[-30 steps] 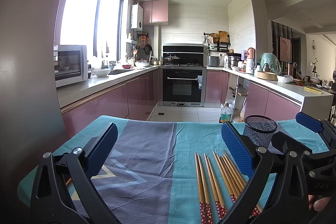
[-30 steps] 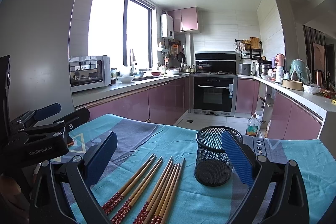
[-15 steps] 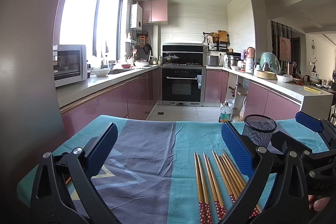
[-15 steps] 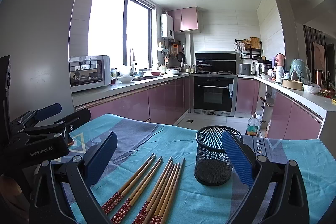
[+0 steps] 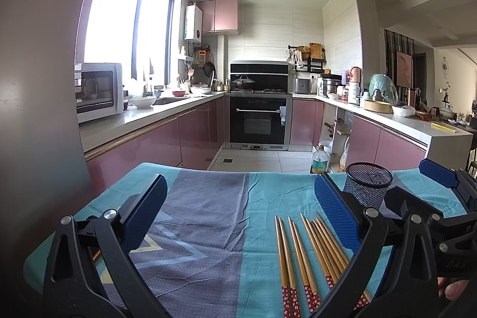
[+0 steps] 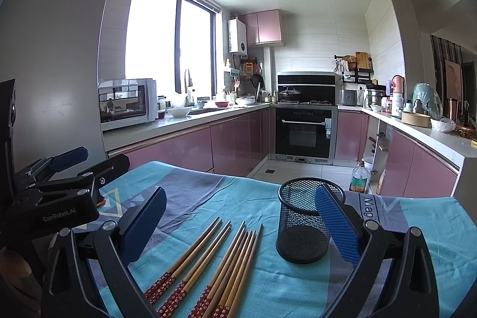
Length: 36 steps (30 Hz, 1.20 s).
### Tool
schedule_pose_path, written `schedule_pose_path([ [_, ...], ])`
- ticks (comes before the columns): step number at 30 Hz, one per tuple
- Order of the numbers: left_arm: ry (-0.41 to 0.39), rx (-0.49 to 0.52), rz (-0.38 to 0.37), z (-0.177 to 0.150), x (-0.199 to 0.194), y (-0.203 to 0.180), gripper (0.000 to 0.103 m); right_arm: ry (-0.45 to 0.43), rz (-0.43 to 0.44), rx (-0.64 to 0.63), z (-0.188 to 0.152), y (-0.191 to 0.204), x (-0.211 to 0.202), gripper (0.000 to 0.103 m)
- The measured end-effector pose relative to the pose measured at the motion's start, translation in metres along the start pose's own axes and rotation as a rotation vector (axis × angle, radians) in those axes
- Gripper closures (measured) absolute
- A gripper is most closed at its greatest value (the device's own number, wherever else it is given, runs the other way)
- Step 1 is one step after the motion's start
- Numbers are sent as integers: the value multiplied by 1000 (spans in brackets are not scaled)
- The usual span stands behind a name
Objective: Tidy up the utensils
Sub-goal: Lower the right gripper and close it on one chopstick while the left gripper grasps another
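Both tools, left and right, are wide open and hold nothing. The chopsticks lie flat on the bench, at 9 o'clock from the cup. I would pinch one pair near its middle, then lift it level.

A home kitchen: pink cabinets run at ten o'clock, a built-in oven sits at twelve, a microwave stands by the window.
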<state>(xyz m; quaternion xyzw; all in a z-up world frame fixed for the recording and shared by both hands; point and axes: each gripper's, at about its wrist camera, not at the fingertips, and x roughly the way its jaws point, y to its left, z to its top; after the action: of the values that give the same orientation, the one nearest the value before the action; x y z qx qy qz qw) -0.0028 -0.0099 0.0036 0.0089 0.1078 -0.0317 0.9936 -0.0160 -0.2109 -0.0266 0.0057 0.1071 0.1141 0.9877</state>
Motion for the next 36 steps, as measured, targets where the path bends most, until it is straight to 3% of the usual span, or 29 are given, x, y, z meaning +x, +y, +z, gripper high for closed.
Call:
schedule_pose_path([
  [7,17,0,-7,0,3,-1,6,21,16,2,0,-3,2,7],
  [10,63,3,-29,-3,10,-1,6,84,21,12,-2,-8,9,7],
  [14,182,24,-84,-13,29,-4,6,198,16,16,-13,-16,21,8],
  [21,368,76,-118,-39,69,-9,6,430,26,39,-38,-27,50,30],
  [23,398,94,-117,-47,78,-12,9,476,28,45,-45,-26,58,42],
  [25,434,107,-128,-53,87,-15,14,518,37,45,-50,-24,64,47],
  [29,520,113,-149,-65,106,-16,25,567,39,28,-55,-18,75,62],
  [36,595,130,-187,-80,128,-19,31,630,49,47,-60,-22,90,72],
])
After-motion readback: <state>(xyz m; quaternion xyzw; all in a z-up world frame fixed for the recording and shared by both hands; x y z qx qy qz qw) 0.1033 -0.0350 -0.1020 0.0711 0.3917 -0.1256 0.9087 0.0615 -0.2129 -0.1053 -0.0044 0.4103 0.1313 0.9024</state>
